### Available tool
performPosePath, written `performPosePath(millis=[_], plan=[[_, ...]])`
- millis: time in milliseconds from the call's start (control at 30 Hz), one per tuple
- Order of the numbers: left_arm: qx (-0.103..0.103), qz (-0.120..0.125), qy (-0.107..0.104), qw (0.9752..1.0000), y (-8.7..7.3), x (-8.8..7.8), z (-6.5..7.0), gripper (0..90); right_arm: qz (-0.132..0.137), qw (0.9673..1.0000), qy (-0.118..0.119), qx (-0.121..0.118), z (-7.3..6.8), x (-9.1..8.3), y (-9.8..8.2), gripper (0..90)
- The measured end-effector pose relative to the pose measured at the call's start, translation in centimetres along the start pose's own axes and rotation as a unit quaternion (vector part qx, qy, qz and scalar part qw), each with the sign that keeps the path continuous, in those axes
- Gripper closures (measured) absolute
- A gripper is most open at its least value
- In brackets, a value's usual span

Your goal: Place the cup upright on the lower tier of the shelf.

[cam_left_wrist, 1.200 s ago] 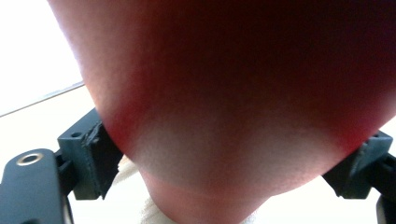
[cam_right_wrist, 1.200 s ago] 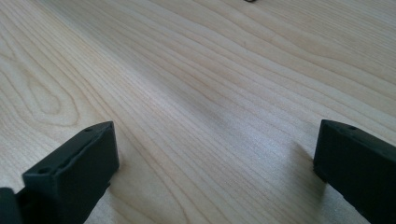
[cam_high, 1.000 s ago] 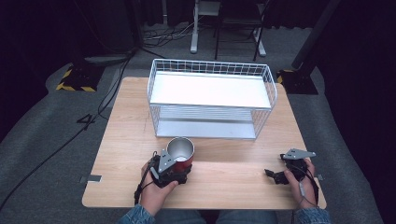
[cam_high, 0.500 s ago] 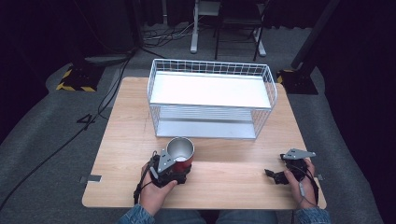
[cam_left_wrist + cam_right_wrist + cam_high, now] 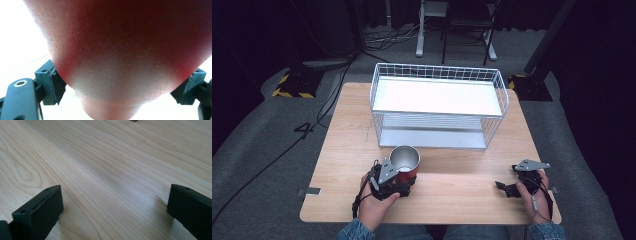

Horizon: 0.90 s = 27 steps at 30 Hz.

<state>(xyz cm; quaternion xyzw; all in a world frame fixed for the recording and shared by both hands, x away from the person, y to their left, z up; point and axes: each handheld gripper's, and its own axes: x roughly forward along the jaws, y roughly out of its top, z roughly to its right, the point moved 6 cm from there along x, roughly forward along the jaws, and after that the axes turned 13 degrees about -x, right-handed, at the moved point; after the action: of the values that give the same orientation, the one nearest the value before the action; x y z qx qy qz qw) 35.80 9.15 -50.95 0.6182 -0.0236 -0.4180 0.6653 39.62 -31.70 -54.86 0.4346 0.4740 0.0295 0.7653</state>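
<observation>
Nothing moved, left gripper (image 5: pixel 398 181) jaws still clamping red cup (image 5: pixel 406 164), right gripper (image 5: pixel 512 187) jaws wide, empty

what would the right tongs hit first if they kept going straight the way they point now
Probably nothing soon: the open right tongs point low along bare table, leftward in the high view. The red cup in the left tongs lies that way, though whether it's in line is unclear.

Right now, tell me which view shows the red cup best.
The high view: the whole red cup stands upright, steel inside, before the wire rack. The left gripper view gives a blurred red wall between the left claw's jaws.
</observation>
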Motion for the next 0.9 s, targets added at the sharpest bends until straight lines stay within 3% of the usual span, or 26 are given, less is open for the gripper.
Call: performPosePath(millis=[333,400,900], plan=[[0.001,0.0,-0.014,0.9999,1.9,-0.4,0.4,16.0,0.0,1.0,0.001,0.002,0.0,0.0,0.0,0.5],[0.008,0.001,-0.011,0.9999,2.2,-0.2,0.3,16.0,0.0,1.0,0.001,0.001,0.0,0.0,0.0,0.5],[0.001,0.02,-0.028,0.9994,4.6,1.6,0.1,16.0,0.0,1.0,0.001,0.001,0.0,0.0,0.0,0.5]])
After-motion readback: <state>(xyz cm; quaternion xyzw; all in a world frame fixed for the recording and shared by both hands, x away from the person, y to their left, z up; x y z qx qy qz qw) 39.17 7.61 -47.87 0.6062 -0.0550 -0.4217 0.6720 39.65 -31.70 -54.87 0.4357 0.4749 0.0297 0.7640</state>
